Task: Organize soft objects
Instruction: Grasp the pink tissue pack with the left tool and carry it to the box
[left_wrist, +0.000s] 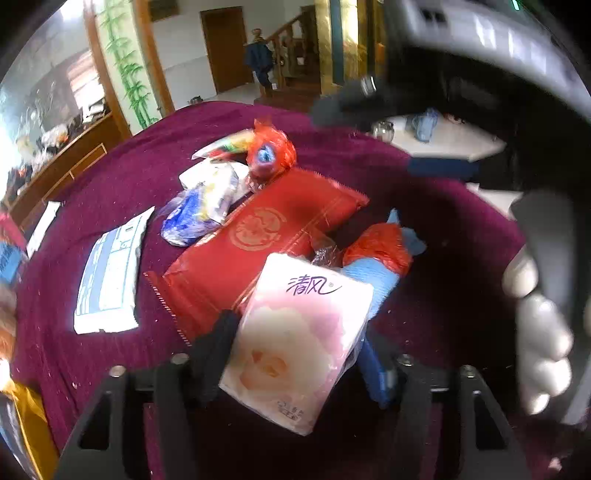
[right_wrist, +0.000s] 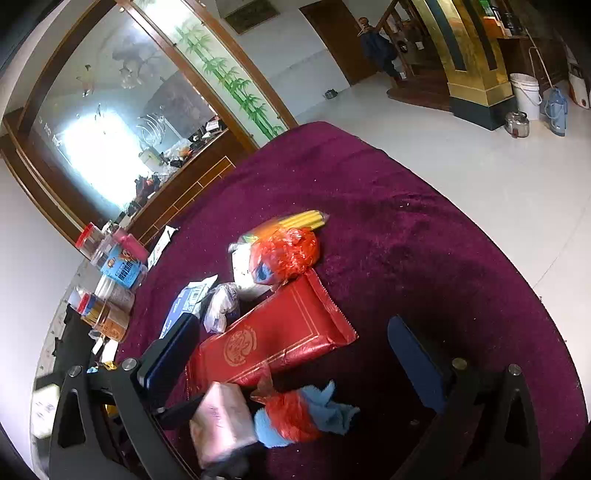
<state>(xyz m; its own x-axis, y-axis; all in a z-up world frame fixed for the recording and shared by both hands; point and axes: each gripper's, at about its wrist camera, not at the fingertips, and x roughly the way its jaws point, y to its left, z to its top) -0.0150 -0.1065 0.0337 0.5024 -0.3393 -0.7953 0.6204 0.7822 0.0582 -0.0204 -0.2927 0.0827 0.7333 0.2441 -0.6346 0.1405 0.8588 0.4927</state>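
Note:
My left gripper (left_wrist: 295, 343) is shut on a pink tissue pack (left_wrist: 295, 339) and holds it above the purple cloth; the pack also shows in the right wrist view (right_wrist: 221, 421). Just beyond lie a large red soft pack (left_wrist: 258, 236), also in the right wrist view (right_wrist: 273, 332), and a blue cloth in a red plastic bag (left_wrist: 380, 254), (right_wrist: 295, 413). My right gripper (right_wrist: 291, 354) is open above the red pack and the blue cloth, holding nothing.
A red bag bundle with a colourful packet (left_wrist: 266, 151), a blue-white bag (left_wrist: 207, 206) and a white-blue flat pack (left_wrist: 110, 273) lie on the purple table (right_wrist: 406, 240). Jars and cans (right_wrist: 110, 288) stand at the table's left edge. White floor lies beyond.

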